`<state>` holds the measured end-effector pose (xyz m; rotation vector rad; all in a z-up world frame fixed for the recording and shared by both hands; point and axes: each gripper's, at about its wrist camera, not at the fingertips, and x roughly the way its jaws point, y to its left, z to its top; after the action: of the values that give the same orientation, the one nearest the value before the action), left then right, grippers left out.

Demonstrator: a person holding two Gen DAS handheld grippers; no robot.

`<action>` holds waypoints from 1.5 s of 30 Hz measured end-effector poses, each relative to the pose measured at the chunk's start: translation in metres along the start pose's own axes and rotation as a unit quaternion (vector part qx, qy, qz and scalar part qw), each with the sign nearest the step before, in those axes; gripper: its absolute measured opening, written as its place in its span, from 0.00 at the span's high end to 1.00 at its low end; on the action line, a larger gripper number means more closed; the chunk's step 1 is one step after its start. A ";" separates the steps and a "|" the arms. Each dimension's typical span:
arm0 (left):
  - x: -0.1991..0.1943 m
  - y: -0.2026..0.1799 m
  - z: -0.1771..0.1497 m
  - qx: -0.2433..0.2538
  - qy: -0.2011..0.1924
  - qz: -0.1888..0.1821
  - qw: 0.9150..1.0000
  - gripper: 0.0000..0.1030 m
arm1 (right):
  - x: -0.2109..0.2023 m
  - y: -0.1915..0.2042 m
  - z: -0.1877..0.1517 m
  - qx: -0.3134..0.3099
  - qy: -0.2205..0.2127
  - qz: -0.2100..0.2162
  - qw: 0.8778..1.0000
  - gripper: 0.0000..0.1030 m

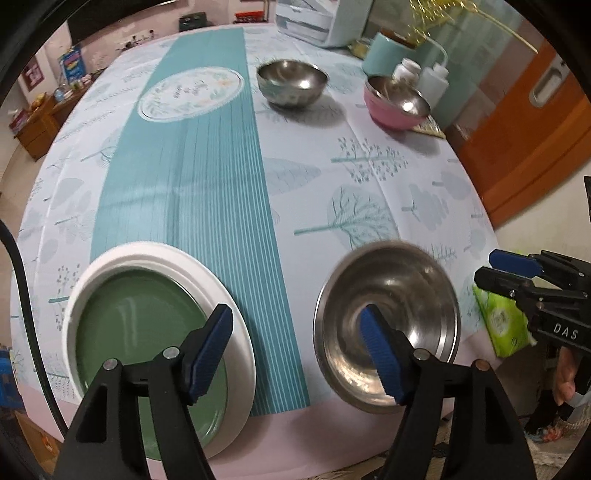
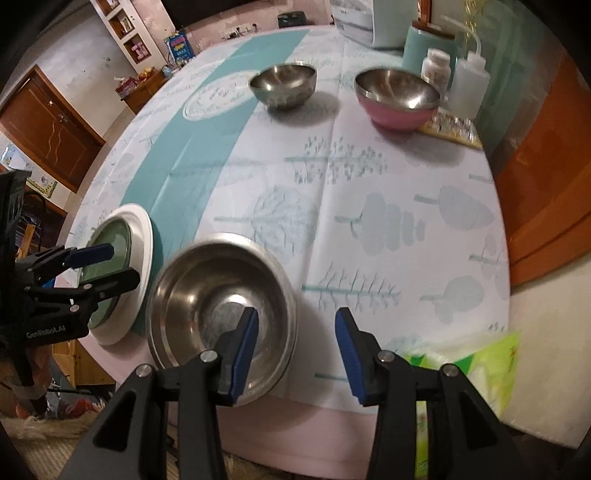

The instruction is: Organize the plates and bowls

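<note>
A green plate (image 1: 140,321) lies in a white plate (image 1: 155,254) at the table's near left edge; both also show in the right wrist view (image 2: 114,236). A shallow steel bowl (image 1: 399,280) (image 2: 207,280) sits near the front edge. A steel bowl (image 1: 291,83) (image 2: 282,85) and a pink-sided steel bowl (image 1: 395,101) (image 2: 397,98) stand at the far side. My left gripper (image 1: 299,350) is open, between the plates and the shallow bowl. My right gripper (image 2: 295,350) is open, just right of that bowl, and shows in the left wrist view (image 1: 502,269).
A green tissue pack (image 1: 498,321) (image 2: 476,369) lies at the near right edge. White bottles (image 2: 454,70), a teal canister (image 2: 424,44) and a white appliance (image 1: 314,18) stand at the far right. The table (image 2: 369,177) has a leaf-print cloth. An orange door (image 1: 517,140) is to the right.
</note>
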<state>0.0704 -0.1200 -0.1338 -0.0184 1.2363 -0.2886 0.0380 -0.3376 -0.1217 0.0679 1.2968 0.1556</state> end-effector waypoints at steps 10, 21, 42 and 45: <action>-0.048 -0.034 0.070 0.027 -0.059 -0.001 0.998 0.27 | -0.042 -0.041 0.079 0.030 -0.072 -0.018 0.997 0.58; -0.050 -0.098 0.207 0.105 -0.132 0.008 0.986 0.21 | -0.076 -0.102 0.161 0.102 -0.138 -0.079 0.982 0.58; 0.143 -0.106 0.300 0.002 -0.013 -0.040 0.999 0.29 | 0.042 -0.181 0.223 0.193 -0.040 -0.060 0.979 0.58; 0.156 -0.110 0.302 0.000 0.003 -0.047 0.999 0.36 | 0.053 -0.185 0.226 0.196 -0.029 -0.054 0.979 0.63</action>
<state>0.3758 -0.3042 -0.1596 -0.0762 1.2443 -0.3699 0.2833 -0.5038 -0.1367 0.3361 1.2556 -0.1953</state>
